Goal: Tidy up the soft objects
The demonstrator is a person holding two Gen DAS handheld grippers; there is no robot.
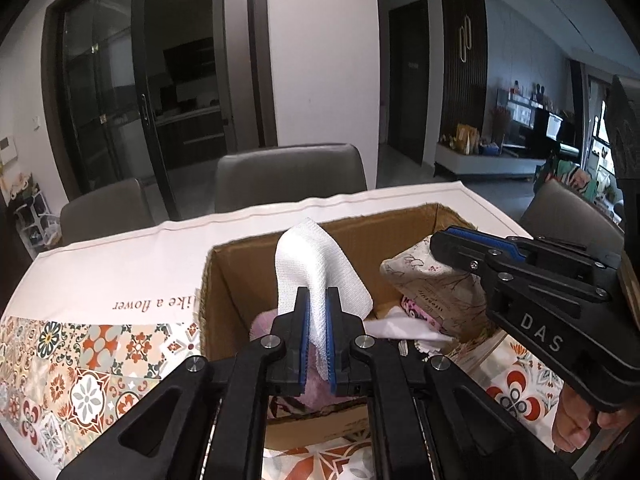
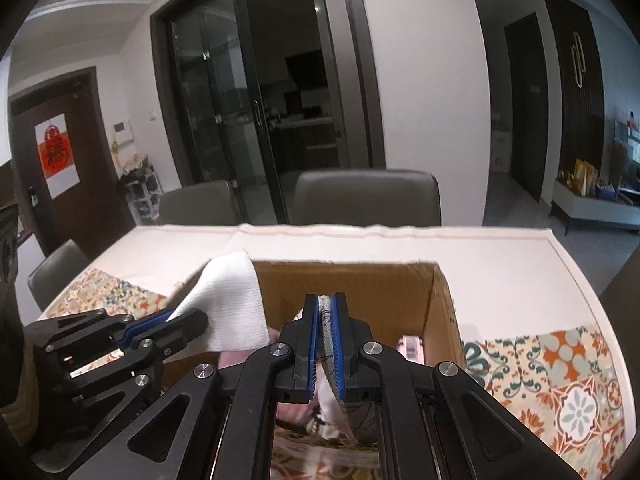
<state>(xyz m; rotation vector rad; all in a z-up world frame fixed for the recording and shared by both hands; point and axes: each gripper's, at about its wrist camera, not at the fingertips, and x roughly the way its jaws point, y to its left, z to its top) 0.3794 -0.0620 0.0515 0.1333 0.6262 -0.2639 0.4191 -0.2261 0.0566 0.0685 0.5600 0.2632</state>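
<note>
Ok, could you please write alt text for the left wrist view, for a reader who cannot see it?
The left claw is shut on a white cloth above an open cardboard box of soft things. To its right, the right claw grips a printed fabric piece over the same box. The box stands on a table with a patterned tablecloth.

White waffle-weave cloth (image 1: 316,268) shows between the blue pads (image 1: 306,332) of the black left gripper (image 1: 317,340). The black right gripper (image 2: 327,344) has the same blue pads, on a beige pouch (image 1: 432,280) printed with dark script and small pink flowers. Plain brown cardboard box (image 1: 236,276), something pale pink (image 1: 262,326) inside, possibly fleece. The tablecloth (image 1: 100,352) is white with orange, teal and grey floral tiles and brown lettering. 2 grey chairs (image 1: 290,172) behind.
</note>
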